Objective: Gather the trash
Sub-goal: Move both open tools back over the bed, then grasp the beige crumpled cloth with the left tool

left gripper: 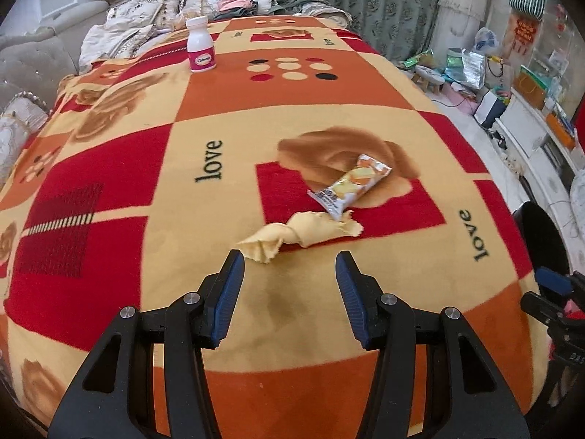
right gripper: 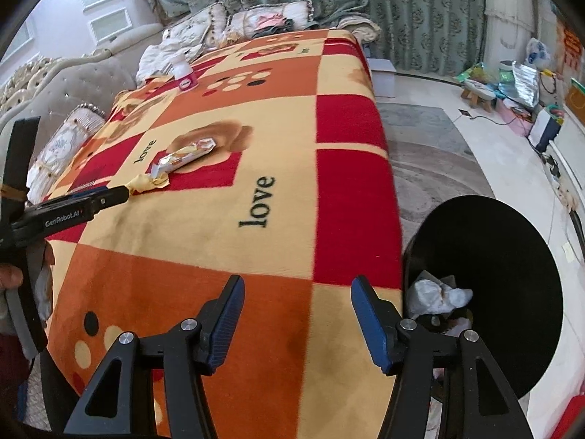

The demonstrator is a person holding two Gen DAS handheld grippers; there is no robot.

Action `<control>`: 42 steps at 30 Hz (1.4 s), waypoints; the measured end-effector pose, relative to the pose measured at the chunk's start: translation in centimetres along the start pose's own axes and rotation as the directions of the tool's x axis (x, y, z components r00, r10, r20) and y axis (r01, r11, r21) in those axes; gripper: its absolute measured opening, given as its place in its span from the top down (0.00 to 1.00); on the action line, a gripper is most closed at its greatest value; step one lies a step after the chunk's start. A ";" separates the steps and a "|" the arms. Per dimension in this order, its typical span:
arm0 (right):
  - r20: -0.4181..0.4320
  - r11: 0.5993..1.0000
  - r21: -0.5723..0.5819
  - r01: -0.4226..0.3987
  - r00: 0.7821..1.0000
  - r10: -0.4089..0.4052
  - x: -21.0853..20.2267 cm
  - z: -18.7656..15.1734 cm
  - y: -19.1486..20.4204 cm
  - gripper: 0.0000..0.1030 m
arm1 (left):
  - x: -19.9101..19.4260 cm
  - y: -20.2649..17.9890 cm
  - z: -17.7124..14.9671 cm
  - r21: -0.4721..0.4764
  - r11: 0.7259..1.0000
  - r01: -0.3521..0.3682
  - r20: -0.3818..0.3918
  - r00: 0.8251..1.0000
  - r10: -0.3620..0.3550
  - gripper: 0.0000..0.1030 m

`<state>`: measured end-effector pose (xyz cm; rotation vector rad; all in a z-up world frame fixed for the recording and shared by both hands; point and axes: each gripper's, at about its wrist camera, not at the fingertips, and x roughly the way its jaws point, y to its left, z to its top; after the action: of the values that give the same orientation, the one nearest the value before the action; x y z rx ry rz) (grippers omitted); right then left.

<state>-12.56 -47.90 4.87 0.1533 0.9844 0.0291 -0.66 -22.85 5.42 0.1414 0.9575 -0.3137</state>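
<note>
Table (left gripper: pixel 329 329): covered by a patterned red, orange and cream blanket; carries all remaining items.
Bin (right gripper: pixel 512 256): black, round, on the floor against the table's right edge near the near corner; crumpled white waste (right gripper: pixel 437 294) already inside.
Bottle (left gripper: pixel 200 44): white with pink label, upright near the far left corner, well apart from the other items.
Snack wrapper (left gripper: pixel 349 184): lies flat toward the middle of the table, its lower end touching the yellow scrap.
Yellow scrap (left gripper: pixel 299 236): twisted, crumpled piece, nearest the near edge.
Left hand-held gripper (left gripper: pixel 290 261): fingers moderately apart, nothing between them; left tip just beside the scrap's near end.
Right hand-held gripper (right gripper: pixel 297 287): fingers moderately apart and empty, above the near right part of the table, beside the bin.
Risk: the scrap is thin and lies flat; closing off-centre could pinch blanket instead, or nudge the scrap and drag the touching wrapper.
</note>
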 end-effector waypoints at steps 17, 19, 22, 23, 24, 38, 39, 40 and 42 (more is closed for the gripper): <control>-0.020 0.999 -0.036 -0.022 1.000 0.021 1.5 1.3 2.4 0.40 | 0.9 0.4 1.2 0.093 0.994 0.062 0.019 0.998 -0.064 0.51; -0.021 0.999 -0.037 -0.024 1.000 0.023 1.6 1.5 2.6 0.40 | 1.3 0.3 1.3 0.116 0.990 0.079 0.008 0.997 -0.080 0.51; -0.021 0.999 -0.039 -0.027 0.999 0.026 1.7 1.8 2.8 0.40 | 2.1 0.1 1.5 0.149 0.983 0.110 -0.027 0.994 -0.107 0.51; -0.020 0.999 -0.039 -0.029 0.999 0.028 1.7 1.9 2.8 0.39 | 2.4 0.0 1.6 0.161 0.981 0.111 -0.037 0.994 -0.106 0.51; -0.019 0.999 -0.037 -0.030 0.999 0.030 1.7 1.9 2.8 0.39 | 2.6 -0.1 1.7 0.170 0.980 0.108 -0.042 0.994 -0.102 0.51; -0.032 0.999 -0.037 -0.039 0.999 0.037 2.2 2.1 3.1 0.38 | 2.7 1.9 1.2 0.050 0.990 0.130 -0.066 0.990 -0.126 0.91; -0.033 0.998 -0.038 -0.040 0.999 0.039 2.3 2.1 3.2 0.38 | 2.2 2.3 1.1 0.042 0.992 0.117 -0.058 0.992 -0.115 0.91; -0.034 0.998 -0.039 -0.043 0.999 0.041 2.3 2.1 3.4 0.38 | 2.0 2.5 1.0 0.035 0.993 0.115 -0.054 0.992 -0.113 0.92; -0.036 0.998 -0.039 -0.049 0.998 0.048 2.5 2.2 3.6 0.38 | 1.2 3.4 0.8 0.008 0.995 0.099 -0.040 0.994 -0.099 0.92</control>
<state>-9.15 -44.40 4.49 0.1408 1.0141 0.0962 1.68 -20.04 4.85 0.1099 1.0041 -0.4084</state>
